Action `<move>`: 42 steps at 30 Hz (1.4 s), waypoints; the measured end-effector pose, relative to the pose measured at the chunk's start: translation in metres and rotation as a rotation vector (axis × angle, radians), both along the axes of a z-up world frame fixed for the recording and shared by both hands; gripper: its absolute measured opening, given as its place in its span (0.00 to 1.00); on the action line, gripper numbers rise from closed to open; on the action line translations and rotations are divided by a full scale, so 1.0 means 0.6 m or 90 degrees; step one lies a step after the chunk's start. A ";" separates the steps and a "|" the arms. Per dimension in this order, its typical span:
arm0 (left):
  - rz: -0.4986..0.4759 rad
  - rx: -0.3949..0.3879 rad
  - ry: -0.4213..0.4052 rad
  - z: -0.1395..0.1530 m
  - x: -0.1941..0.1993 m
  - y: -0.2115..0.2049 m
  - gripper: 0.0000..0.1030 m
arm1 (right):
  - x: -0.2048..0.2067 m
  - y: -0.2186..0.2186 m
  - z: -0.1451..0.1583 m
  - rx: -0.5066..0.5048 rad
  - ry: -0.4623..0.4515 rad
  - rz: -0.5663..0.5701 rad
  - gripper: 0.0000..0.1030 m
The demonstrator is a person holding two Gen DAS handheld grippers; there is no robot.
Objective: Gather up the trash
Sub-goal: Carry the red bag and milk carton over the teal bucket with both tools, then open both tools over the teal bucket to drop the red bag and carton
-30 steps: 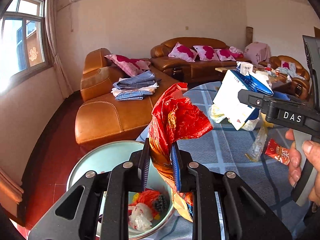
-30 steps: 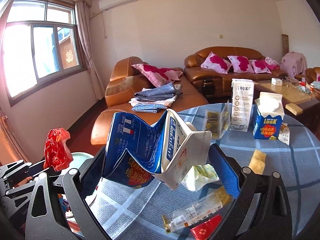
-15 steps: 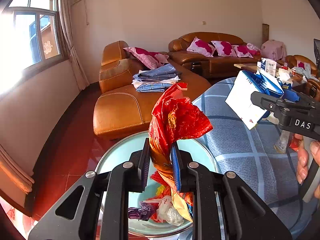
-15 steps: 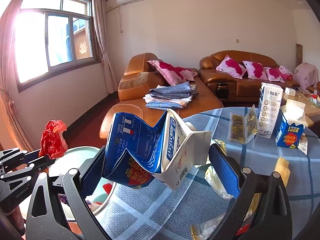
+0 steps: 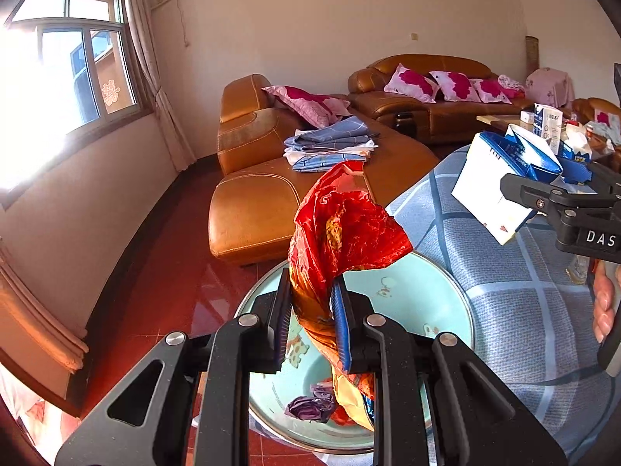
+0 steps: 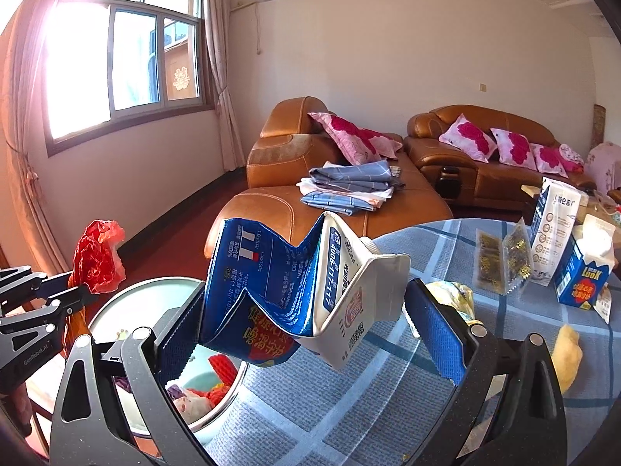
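Observation:
My left gripper (image 5: pixel 310 310) is shut on a crumpled red and orange snack wrapper (image 5: pixel 341 229) and holds it over a pale green basin (image 5: pixel 411 295) that has several scraps of trash in it. The wrapper (image 6: pixel 97 256) and basin (image 6: pixel 136 299) also show at the left of the right wrist view. My right gripper (image 6: pixel 306 326) is shut on a crushed blue and white milk carton (image 6: pixel 295 283), held above the table edge beside the basin. The carton (image 5: pixel 500 178) and right gripper (image 5: pixel 559 202) show at the right of the left wrist view.
A round table with a blue plaid cloth (image 6: pixel 388 407) carries upright cartons (image 6: pixel 555 225), clear snack packets (image 6: pixel 500 260) and yellow wrappers (image 6: pixel 566 349). A brown leather sofa (image 6: pixel 310 202) with folded clothes stands behind, on a red tile floor (image 5: pixel 155 272).
Both grippers have swung left with their loads. The basin now lies more fully under the left gripper, and the right gripper's carton has come closer to the basin.

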State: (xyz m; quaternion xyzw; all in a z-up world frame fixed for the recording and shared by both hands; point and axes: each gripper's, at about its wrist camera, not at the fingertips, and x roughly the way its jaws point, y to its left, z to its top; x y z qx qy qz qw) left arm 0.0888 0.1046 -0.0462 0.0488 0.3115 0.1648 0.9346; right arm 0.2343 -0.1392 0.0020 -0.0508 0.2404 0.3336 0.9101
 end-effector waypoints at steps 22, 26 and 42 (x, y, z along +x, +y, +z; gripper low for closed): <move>0.025 0.025 0.034 -0.009 0.003 0.022 0.19 | -0.031 0.065 -0.012 -0.049 -0.030 0.083 0.93; 0.025 0.025 0.039 -0.010 0.008 0.019 0.19 | -0.028 0.064 -0.012 -0.049 -0.025 0.083 0.93; 0.029 0.023 0.035 -0.018 0.009 0.022 0.48 | -0.029 0.080 -0.011 -0.057 -0.016 0.152 0.95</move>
